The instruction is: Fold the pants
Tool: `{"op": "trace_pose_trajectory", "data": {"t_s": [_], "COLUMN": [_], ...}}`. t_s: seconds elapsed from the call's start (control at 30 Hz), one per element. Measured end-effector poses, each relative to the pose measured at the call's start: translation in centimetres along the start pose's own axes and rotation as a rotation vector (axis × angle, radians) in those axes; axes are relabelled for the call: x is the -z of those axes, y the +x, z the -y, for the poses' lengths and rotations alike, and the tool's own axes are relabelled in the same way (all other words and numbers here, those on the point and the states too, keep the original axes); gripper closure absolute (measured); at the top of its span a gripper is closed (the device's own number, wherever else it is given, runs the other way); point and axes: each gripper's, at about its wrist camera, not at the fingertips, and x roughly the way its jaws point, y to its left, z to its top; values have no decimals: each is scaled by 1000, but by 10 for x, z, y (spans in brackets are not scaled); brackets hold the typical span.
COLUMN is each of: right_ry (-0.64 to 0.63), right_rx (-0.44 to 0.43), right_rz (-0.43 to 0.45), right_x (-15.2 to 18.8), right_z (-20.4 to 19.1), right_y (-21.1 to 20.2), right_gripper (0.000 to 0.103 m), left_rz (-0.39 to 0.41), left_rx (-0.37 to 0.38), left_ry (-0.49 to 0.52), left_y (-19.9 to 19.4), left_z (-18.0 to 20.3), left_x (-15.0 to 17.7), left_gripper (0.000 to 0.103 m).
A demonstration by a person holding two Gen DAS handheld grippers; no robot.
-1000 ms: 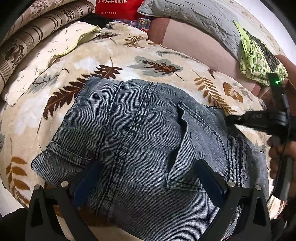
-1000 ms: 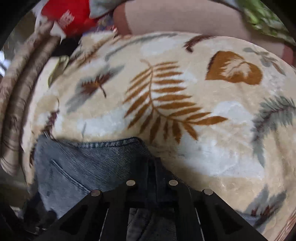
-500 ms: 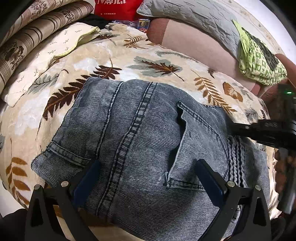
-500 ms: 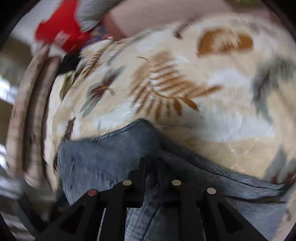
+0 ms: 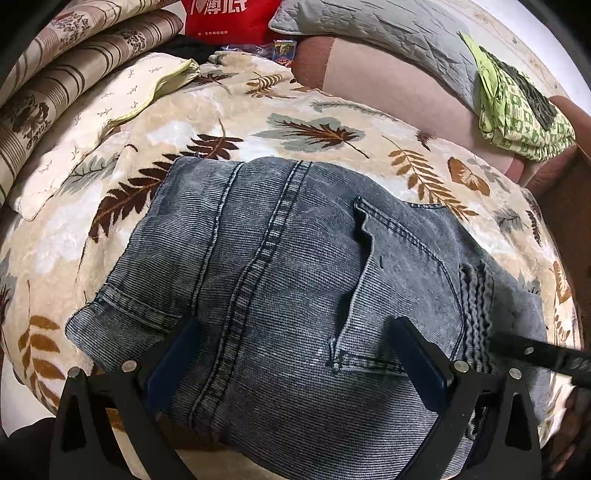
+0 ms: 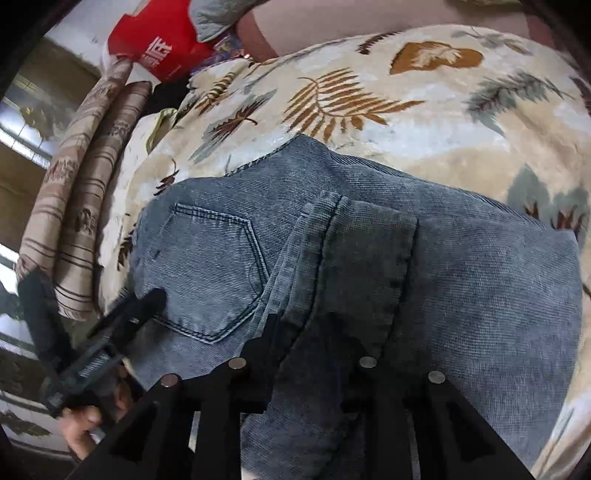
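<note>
Grey-blue denim pants (image 5: 288, 280) lie folded on a leaf-patterned blanket (image 5: 332, 122), back pocket (image 5: 402, 291) facing up. My left gripper (image 5: 295, 354) is open, its blue-padded fingers (image 5: 173, 354) spread wide just above the near part of the pants. My right gripper (image 6: 314, 350) is parted around a fold of the pants' waistband (image 6: 354, 236), with denim between its fingers. In the right wrist view the pants (image 6: 461, 280) fill the lower half, and the left gripper (image 6: 122, 317) shows at the lower left. The right gripper's black finger (image 5: 535, 354) shows at the right edge of the left wrist view.
Striped cushions (image 5: 55, 85) and a pale pillow (image 5: 110, 110) lie at the far left. A red bag (image 5: 229, 14), a grey quilted cushion (image 5: 388, 29) and a green patterned cloth (image 5: 517, 107) lie at the back. The blanket's near edge drops off below the pants.
My right gripper swung back and down toward the pants' near right side, and its jaws opened from shut to parted around the waistband fold. My left gripper stayed still and open.
</note>
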Motion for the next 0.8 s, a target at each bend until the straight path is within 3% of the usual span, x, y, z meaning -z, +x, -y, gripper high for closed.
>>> {"op": "trace_pose_trajectory", "data": {"t_s": [0.13,0.17,0.2,0.27,0.3,0.4,0.57,0.63,0.73,0.8], "right_ry": [-42,-50,-41,-48,-60,-119,-110,-109,-150,-136], "right_rx": [-18,-45,-65,-41,8,56,-29,10,33,15], "right_rz": [53,63,73,55,0,37,90,21,49,60], "right_x": [6,12,21,37,45,54,59,65,66,67], "right_z": [-16,-19,-20,-19,-15,-25,-35,-29,-37,-38], "right_y": [-27,-33,-37,-27,-10,-12,-32,-12,-17,-25], "right_gripper": [71,61,35,19,18,18,18,17,18,18], "left_rz": [4,5,7,8,8,13,16,16,33,90], "left_rx": [-12,-16,-20,-24,-27,-33,-41,-40,35,113], "left_ry": [5,7,10,12,15,22,24,24,-24,-166], "left_y": [1,1,1,1,1,1,2,2,-12,-36], "left_z": [1,2,3,3,4,4,6,6,-5,-31], "left_x": [1,1,2,2,2,3,4,4,4,0], "left_gripper": [2,1,1,1,1,1,1,1,1,1]}}
